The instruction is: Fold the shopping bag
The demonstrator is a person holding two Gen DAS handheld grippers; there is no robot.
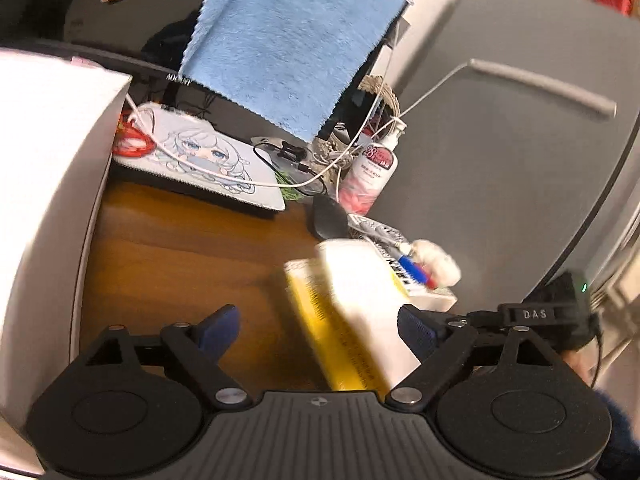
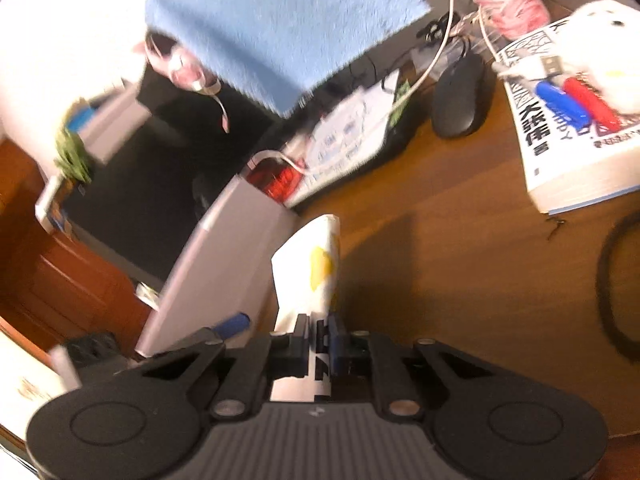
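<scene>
The shopping bag (image 2: pixel 310 264) is folded into a narrow white strip with yellow print. My right gripper (image 2: pixel 320 334) is shut on its lower end, and the strip stands up above the wooden table (image 2: pixel 440 264). In the left wrist view the same bag (image 1: pixel 348 312) shows blurred, slanting between the two blue pads of my left gripper (image 1: pixel 318 328). That gripper is open, and neither pad touches the bag. Part of the right gripper (image 1: pixel 540 314) shows at the right edge. One blue fingertip (image 2: pixel 234 324) of the left gripper shows low left in the right wrist view.
A white box (image 1: pixel 48 200) stands close on the left. Behind are a cartoon-printed pad (image 1: pixel 200 160), white cables, a hanging blue cloth (image 1: pixel 288 40), a black mouse (image 1: pixel 326 216), a pink bottle (image 1: pixel 372 172) and a book (image 2: pixel 560 152) with markers. A grey panel (image 1: pixel 500 160) stands right.
</scene>
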